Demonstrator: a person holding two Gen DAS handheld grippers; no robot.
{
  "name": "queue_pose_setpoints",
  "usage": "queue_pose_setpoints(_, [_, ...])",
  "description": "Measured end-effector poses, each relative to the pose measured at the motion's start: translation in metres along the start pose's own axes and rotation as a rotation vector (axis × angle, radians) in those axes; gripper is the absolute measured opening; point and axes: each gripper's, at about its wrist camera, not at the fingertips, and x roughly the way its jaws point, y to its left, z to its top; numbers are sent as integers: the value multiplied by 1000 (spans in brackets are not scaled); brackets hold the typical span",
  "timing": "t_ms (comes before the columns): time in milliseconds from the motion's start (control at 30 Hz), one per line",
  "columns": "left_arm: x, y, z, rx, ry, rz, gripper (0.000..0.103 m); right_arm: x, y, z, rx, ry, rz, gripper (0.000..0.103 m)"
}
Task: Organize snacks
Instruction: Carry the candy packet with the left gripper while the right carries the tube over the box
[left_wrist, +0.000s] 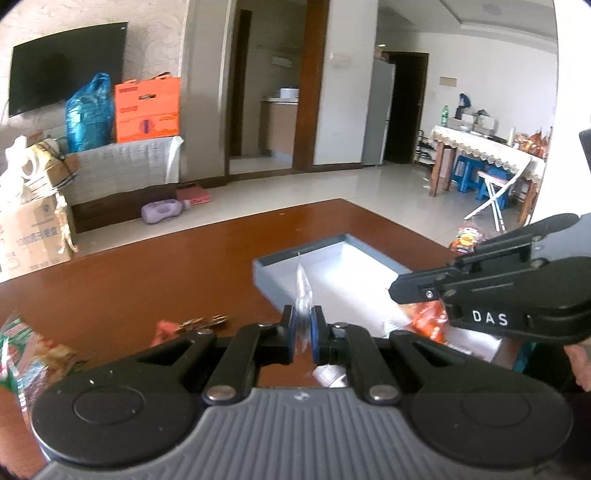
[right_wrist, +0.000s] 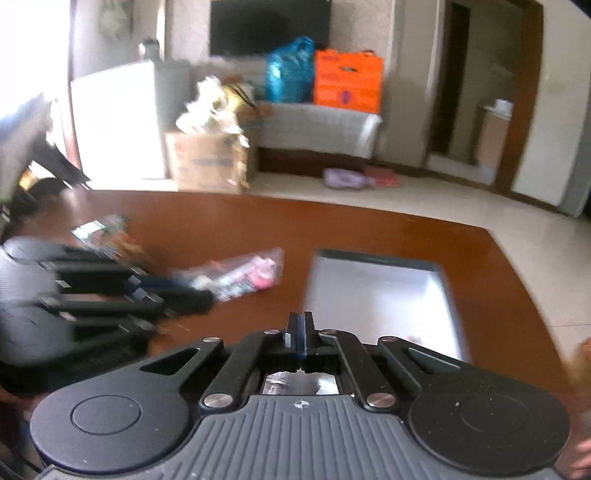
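Grey tray (left_wrist: 260, 272): orange snack packet (left_wrist: 428, 319) lodged at 4 o'clock; otherwise bare.

Left gripper (left_wrist: 304, 334): clamped on clear snack bag (left_wrist: 303, 291), near tray's 9 o'clock edge.

Right gripper (right_wrist: 300, 338): closed; silvery wrapper (right_wrist: 301, 384) glimpsed beneath, grip uncertain.

Green packets (left_wrist: 22, 347), table's 8 o'clock: unsorted.

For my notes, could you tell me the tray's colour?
Grey walls, white floor; the tray shows best in the left wrist view.
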Motion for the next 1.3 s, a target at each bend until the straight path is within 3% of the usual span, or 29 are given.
queue_pose_setpoints(133, [9, -19, -2, -7, 6, -26, 4, -5, -22, -14, 64, 7, -5, 3])
queue_pose_setpoints(300, [10, -30, -4, 9, 16, -30, 4, -6, -21, -23, 81, 6, 20, 3])
queue_pose_setpoints(467, [8, -22, 5, 14, 11, -18, 4, -4, 4, -31, 64, 39, 173, 11])
queue_pose_setpoints(600, [5, -22, 13, 25, 0, -19, 4, 8, 27, -48, 43, 97, 202, 20])
queue_pose_setpoints(733, [0, -22, 13, 24, -10, -28, 4, 17, 44, -60, 9, 132, 158, 26])
queue_pose_setpoints(800, [0, -21, 12, 25, -10, -28, 4, 22, 49, -63, -13, 134, 86, 40])
queue_pose_setpoints(933, [2, -17, 11, 20, -4, -32, 4, 31, 58, -70, -36, 147, 42, 42])
queue_pose_setpoints(1000, [2, -15, 9, 22, -4, -30, 4, 37, 67, -69, -74, 135, 19, 48])
queue_pose_setpoints(1067, [2, -13, 9, 19, -3, -30, 4, 47, 72, -68, -137, 138, -1, 45])
queue_pose_setpoints(1167, [4, -13, 9, 21, -4, -26, 4, 60, 76, -71, -169, 170, -6, 24])
queue_pose_setpoints(1300, [5, -11, 9, 22, -3, -22, 4, 61, 68, -70, -131, 176, 36, 22])
